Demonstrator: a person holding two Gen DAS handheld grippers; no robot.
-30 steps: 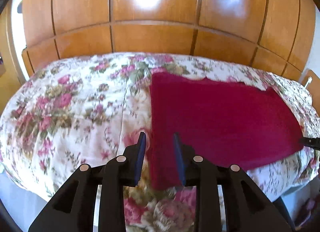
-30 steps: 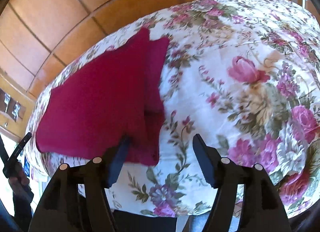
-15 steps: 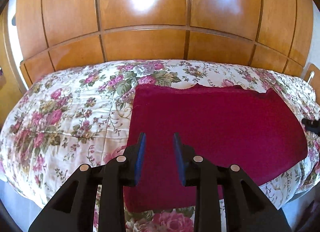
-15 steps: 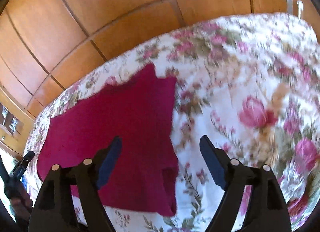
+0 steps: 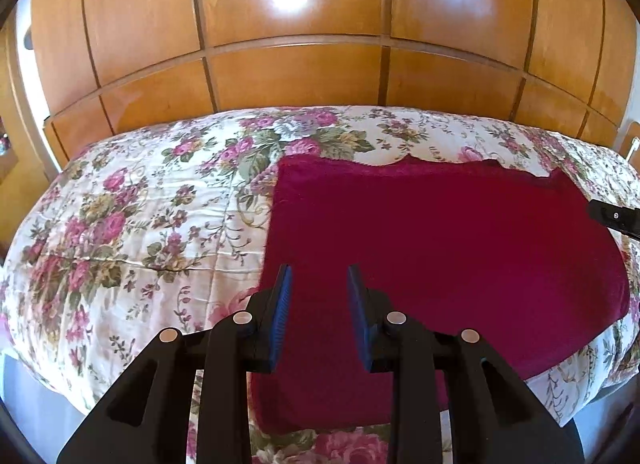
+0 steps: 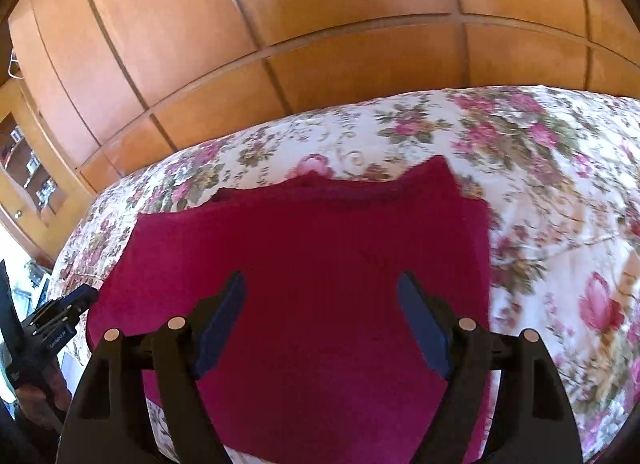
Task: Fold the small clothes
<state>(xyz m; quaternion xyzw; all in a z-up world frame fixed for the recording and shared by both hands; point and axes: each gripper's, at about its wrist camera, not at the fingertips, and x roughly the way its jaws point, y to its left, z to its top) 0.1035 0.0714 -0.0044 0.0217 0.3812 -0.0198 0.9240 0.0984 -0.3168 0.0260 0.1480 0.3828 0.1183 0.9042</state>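
A dark red knitted garment (image 5: 440, 264) lies flat on the flowered bedspread (image 5: 140, 224), its sides folded in so it forms a rough rectangle. My left gripper (image 5: 318, 284) hovers over the garment's left part near its edge; its jaws are opening and nothing is between them. My right gripper (image 6: 320, 292) hangs above the middle of the same garment (image 6: 320, 244), open wide and empty. The tip of the right gripper (image 5: 614, 216) shows at the right edge of the left wrist view. The left gripper (image 6: 60, 316), held in a hand, shows at the left edge of the right wrist view.
A wooden panelled wardrobe (image 5: 300, 64) stands right behind the bed. Flowered bedspread (image 6: 560, 184) stretches to the right of the garment and to its left. A wooden shelf unit (image 6: 28, 168) with small items stands at far left.
Both grippers have swung in over the red garment. The right one moved left from the garment's right edge to above its middle and opened wider. The left one's jaws have spread slightly.
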